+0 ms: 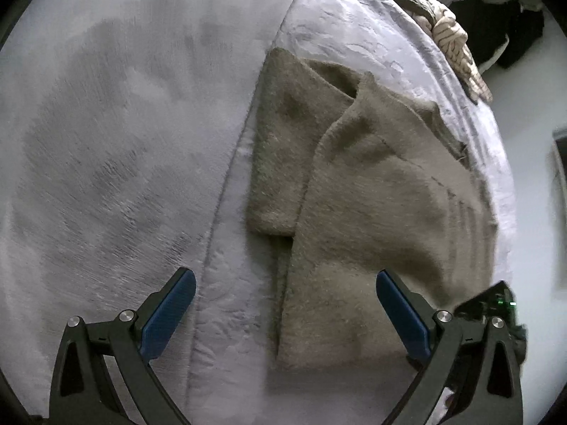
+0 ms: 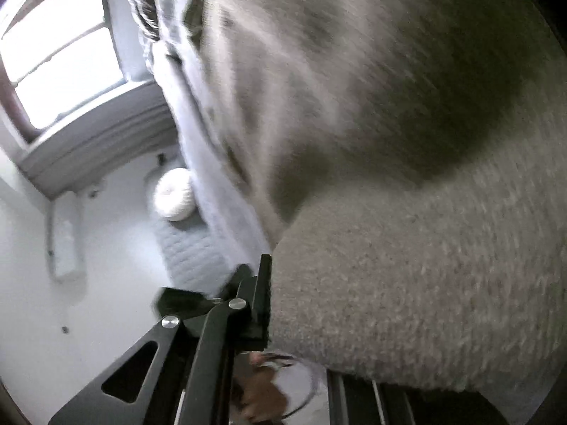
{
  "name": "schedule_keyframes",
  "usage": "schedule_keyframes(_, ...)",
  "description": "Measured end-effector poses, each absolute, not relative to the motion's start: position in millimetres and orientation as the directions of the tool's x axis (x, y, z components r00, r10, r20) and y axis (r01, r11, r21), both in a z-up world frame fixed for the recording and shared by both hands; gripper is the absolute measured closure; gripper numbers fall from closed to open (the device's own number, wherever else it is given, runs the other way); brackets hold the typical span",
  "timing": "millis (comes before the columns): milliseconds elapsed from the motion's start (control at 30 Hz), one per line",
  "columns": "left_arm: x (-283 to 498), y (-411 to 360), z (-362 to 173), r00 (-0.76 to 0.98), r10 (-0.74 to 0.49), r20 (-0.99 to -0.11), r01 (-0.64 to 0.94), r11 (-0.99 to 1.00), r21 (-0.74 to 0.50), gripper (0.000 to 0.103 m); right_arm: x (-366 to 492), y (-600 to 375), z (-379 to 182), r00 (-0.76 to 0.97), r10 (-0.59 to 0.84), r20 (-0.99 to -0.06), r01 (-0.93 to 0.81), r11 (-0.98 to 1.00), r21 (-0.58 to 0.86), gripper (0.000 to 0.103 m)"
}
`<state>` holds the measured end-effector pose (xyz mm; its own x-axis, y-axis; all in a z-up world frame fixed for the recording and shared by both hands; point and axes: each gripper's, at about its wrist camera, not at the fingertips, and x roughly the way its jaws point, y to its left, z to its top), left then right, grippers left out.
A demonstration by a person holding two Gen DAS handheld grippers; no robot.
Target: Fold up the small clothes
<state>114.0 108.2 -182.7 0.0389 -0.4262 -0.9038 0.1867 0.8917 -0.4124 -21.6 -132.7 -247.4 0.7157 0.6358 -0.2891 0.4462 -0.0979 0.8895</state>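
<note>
Seemingly right gripper grips sweater.

The left wrist view looks down from above and along its fingers onto the bed cover, at a middle height. The right wrist view is tilted sideways, very close to the knitted garment, which fills most of it. Both views share this garment and the bed edge.
</note>
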Motion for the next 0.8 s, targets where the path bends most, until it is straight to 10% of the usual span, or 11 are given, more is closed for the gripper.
schedule_keyframes(433,155,77,-193,-0.077,-0.69,-0.72,0.109,0.712,-0.694,0.001,0,-137,-207,0.685,0.678,-0.268,0.342,0.026,0.939,0.094)
schedule_keyframes(800,147,6,-191,-0.093,-0.562,-0.822,0.28,0.778,-0.563,0.001,-12,-125,-214,0.529,0.727,-0.438,0.433,0.213,0.876,0.09)
